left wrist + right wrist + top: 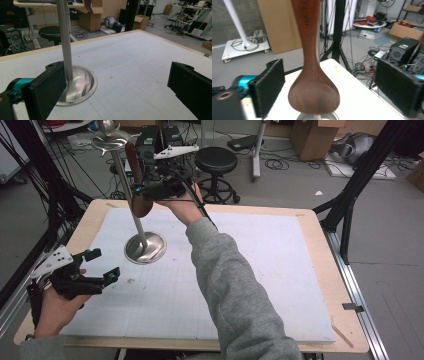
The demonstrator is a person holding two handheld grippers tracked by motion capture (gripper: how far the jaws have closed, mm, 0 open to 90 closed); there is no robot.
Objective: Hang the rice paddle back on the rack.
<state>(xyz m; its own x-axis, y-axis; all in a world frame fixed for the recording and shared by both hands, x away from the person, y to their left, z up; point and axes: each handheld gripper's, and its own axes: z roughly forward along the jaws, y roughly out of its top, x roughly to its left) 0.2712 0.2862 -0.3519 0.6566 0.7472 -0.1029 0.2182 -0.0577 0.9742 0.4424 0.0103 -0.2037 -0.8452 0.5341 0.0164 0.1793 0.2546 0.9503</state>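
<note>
The wooden spoon (136, 180) hangs upright beside the metal stand (131, 195), bowl end down and long axis running straight up and down, seemingly hooked near the stand's top (the hook itself is too small to make out). The right gripper (142, 190) sits level with the spoon, its jaws spread wide either side without pressing it. The left gripper (102, 265), also open and empty, rests low on the table (260, 270), well apart from the spoon, so the right hand is nearer.
</note>
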